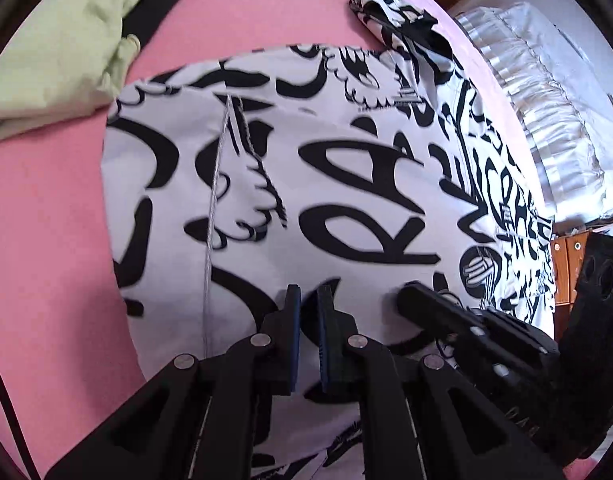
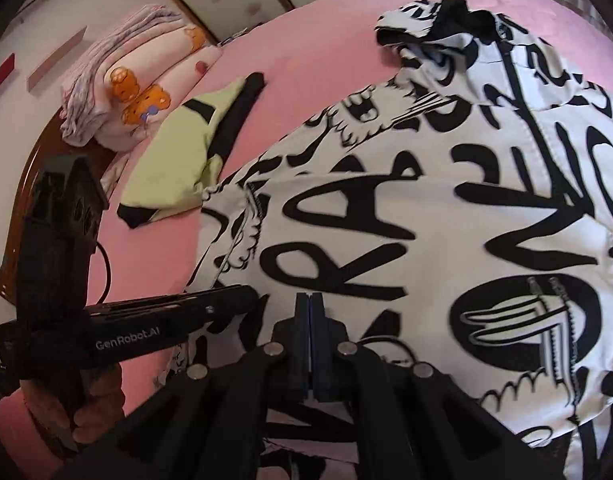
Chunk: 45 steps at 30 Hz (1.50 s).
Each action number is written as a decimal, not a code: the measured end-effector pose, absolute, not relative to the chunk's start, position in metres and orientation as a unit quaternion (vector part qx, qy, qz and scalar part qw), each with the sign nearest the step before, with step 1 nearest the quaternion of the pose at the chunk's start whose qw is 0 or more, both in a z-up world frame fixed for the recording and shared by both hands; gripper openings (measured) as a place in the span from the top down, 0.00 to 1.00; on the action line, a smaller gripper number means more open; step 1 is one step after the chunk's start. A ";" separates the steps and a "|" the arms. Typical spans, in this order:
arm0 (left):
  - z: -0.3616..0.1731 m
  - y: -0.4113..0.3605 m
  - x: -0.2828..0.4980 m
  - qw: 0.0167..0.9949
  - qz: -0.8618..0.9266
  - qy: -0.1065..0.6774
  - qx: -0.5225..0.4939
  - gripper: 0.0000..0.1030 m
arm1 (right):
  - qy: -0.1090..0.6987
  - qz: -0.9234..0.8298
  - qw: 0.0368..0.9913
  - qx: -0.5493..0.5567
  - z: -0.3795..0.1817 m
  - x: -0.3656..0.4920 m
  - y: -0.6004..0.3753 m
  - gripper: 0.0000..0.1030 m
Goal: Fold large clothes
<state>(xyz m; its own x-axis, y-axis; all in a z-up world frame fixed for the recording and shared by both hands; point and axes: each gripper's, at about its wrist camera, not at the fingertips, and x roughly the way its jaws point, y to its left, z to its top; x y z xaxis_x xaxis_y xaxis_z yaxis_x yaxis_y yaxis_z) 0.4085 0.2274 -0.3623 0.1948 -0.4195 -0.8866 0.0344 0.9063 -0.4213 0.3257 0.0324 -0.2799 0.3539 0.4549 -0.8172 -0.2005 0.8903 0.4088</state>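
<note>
A large white garment with black graffiti lettering (image 1: 346, 184) (image 2: 426, 220) lies spread over the pink bed (image 1: 46, 220) (image 2: 306, 40). Its far end is bunched near the bed's far edge (image 1: 390, 4) (image 2: 426, 28). My left gripper (image 1: 308, 294) hovers at the garment's near part, its blue pads almost together with a thin slit, and nothing shows pinched. My right gripper (image 2: 309, 300) is shut, pads touching, over the lettering with nothing between them. Each gripper shows in the other's view: the right one (image 1: 410, 292) just right of the left, the left one (image 2: 242, 294) held by a hand (image 2: 94, 404).
A folded pale green and black garment (image 1: 66, 40) (image 2: 186, 152) lies on the bed left of the printed one. A stack of pink bear-print bedding (image 2: 138, 80) sits by the wooden bed frame (image 2: 14, 220). White ruffled fabric (image 1: 546, 120) and wooden furniture (image 1: 566, 264) stand beyond the bed's right edge.
</note>
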 end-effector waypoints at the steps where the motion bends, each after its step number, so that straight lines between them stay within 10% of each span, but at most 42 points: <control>1: -0.365 0.228 0.406 0.753 -0.150 0.619 -0.164 0.96 | 0.537 0.206 0.810 0.115 -0.285 0.323 0.039 1.00; 45: -0.374 0.279 0.383 0.755 -0.123 0.622 -0.168 0.96 | 0.563 -0.068 0.813 0.134 -0.314 0.307 -0.122 1.00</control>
<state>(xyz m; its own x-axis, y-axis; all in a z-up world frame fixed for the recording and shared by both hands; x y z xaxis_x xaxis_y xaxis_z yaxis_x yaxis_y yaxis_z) 0.3831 0.2789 -0.3736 0.1961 -0.3945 -0.8978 -0.0230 0.9134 -0.4064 0.3069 -0.1216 -0.3135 0.3572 0.0404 -0.9332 0.2613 0.9548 0.1414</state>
